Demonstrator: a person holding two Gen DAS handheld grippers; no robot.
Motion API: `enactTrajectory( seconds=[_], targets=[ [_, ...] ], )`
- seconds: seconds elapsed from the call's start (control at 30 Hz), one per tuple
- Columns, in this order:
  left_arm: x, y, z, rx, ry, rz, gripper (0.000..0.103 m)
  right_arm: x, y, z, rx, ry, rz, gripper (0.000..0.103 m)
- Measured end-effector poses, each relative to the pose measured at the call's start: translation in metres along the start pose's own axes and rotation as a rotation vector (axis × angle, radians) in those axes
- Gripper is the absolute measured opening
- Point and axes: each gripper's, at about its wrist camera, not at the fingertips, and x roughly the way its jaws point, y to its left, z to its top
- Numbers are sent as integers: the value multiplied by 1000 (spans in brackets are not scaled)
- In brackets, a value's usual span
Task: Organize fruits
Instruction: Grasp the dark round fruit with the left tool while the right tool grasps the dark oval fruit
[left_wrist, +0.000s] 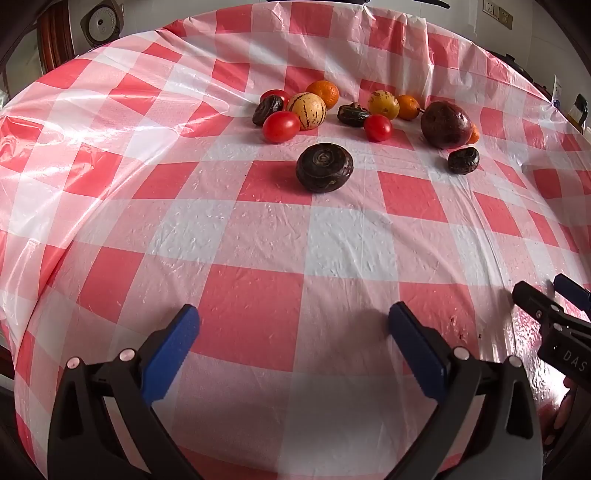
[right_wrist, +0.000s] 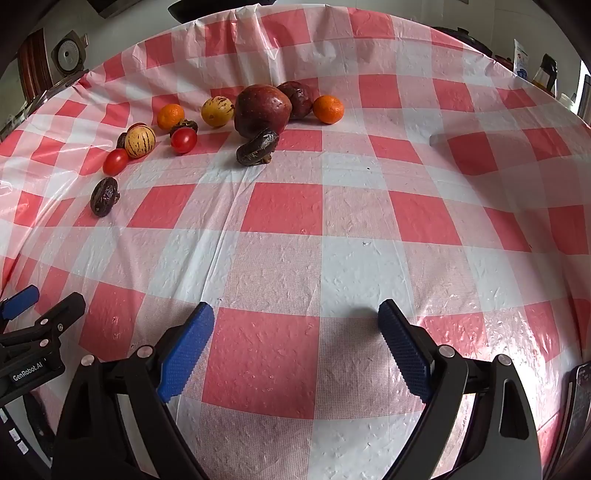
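Fruits lie scattered across the far half of a red-and-white checked tablecloth (left_wrist: 258, 302). Nearest in the left wrist view is a dark round water chestnut (left_wrist: 324, 167), with red tomatoes (left_wrist: 281, 126), a striped yellow melon (left_wrist: 306, 110), oranges (left_wrist: 324, 93) and a large dark red fruit (left_wrist: 446, 124) behind it. My left gripper (left_wrist: 293, 328) stands open over bare cloth, well short of the fruit. My right gripper (right_wrist: 295, 325) is open too, with nothing between its fingers; a dark chestnut (right_wrist: 258, 147) and the big red fruit (right_wrist: 263, 110) lie far ahead of it.
The right gripper's black body (left_wrist: 554, 325) shows at the right edge of the left wrist view, and the left gripper's body (right_wrist: 33, 339) at the left edge of the right wrist view. A rice cooker (left_wrist: 99, 22) sits beyond the table's far left edge.
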Motion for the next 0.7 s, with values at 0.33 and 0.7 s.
enactTrajectory(
  seconds=[0.33,0.7],
  targets=[
    [14,11,37,-20,-15,-16,102,9,-1,36,-44,-58,13,87],
    [63,-7,97,36,-6,-26,77,51,-8,93,29,-64,122,80]
  ],
)
